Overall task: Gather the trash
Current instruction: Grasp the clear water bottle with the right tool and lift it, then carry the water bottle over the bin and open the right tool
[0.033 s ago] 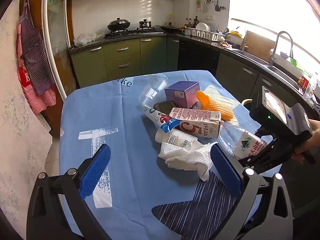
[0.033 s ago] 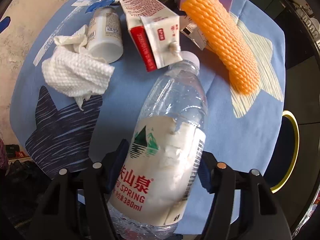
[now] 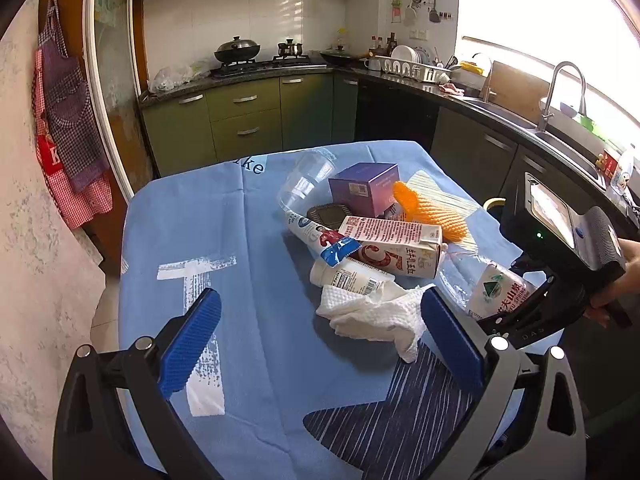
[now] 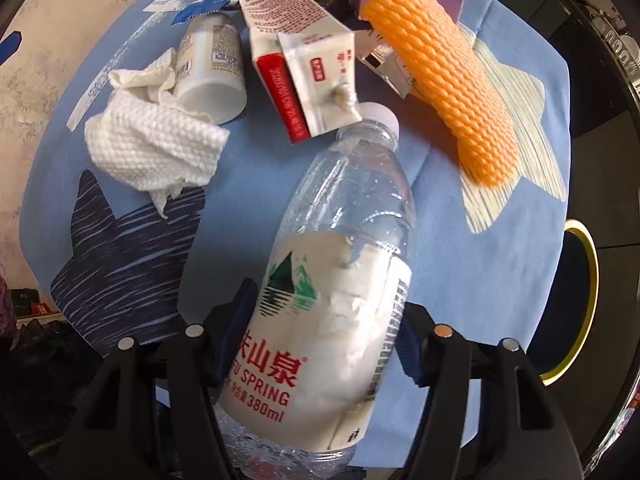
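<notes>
A heap of trash lies on the blue tablecloth point(image 3: 240, 280). My right gripper point(image 4: 320, 340) is shut on a clear water bottle point(image 4: 340, 280) with a white label, held just above the cloth; the bottle also shows in the left wrist view point(image 3: 496, 292). My left gripper point(image 3: 320, 340) is open and empty, above the cloth, with a crumpled white paper towel point(image 3: 376, 316) just ahead of its right finger. Beyond lie a small white bottle point(image 3: 352, 276), a milk carton point(image 3: 396, 244), a tube point(image 3: 316, 232), an orange foam net point(image 3: 432, 210), a purple box point(image 3: 366, 188) and a clear cup point(image 3: 308, 180).
A bin with a yellow rim point(image 4: 580, 300) stands beside the table's right edge. Green kitchen cabinets point(image 3: 248, 120) and a counter with a sink point(image 3: 560, 128) run behind and to the right. An apron point(image 3: 68, 128) hangs on the left wall.
</notes>
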`<state>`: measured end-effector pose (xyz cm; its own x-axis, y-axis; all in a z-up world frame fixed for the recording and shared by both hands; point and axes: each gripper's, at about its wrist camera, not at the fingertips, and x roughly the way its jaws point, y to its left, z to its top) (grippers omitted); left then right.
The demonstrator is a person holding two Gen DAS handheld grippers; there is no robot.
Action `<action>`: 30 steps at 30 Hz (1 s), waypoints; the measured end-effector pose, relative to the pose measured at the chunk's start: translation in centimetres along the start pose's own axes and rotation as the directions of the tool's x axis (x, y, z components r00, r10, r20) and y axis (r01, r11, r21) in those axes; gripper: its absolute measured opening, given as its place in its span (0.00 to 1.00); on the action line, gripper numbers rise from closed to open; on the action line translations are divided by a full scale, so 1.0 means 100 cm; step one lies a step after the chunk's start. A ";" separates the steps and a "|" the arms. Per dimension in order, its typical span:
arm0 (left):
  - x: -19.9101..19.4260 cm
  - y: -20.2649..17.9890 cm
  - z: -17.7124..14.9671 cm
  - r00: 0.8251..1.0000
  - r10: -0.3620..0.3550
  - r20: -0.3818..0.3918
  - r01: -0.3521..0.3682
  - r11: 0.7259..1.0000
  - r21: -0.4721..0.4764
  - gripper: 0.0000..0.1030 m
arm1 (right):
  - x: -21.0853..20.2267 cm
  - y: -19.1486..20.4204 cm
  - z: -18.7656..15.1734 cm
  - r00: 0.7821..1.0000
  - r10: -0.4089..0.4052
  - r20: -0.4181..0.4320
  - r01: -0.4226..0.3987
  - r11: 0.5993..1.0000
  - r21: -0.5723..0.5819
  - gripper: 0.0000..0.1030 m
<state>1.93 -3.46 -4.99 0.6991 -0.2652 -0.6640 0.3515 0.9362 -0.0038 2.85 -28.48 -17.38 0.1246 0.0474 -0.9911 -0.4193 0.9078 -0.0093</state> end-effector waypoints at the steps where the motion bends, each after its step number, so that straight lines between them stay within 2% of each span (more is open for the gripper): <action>1: -0.001 -0.001 -0.001 1.000 0.000 0.001 0.000 1.000 0.003 0.96 | -0.002 -0.002 -0.003 1.000 -0.001 0.001 0.001 1.000 -0.002 0.58; 21: -0.006 -0.007 0.003 1.000 0.001 0.019 -0.001 1.000 0.027 0.96 | -0.054 0.001 -0.070 0.998 -0.026 0.053 0.026 1.000 0.000 0.57; 30: -0.008 -0.004 0.004 1.000 0.013 0.024 -0.013 1.000 0.020 0.96 | -0.082 0.016 -0.078 0.996 -0.031 0.085 0.031 0.999 -0.007 0.57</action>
<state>1.50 -3.73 -4.19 0.7183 -0.2585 -0.6459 0.3548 0.9347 0.0204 -5.88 -30.72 -10.29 0.2136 0.0548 -0.9754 -0.4211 0.9061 -0.0413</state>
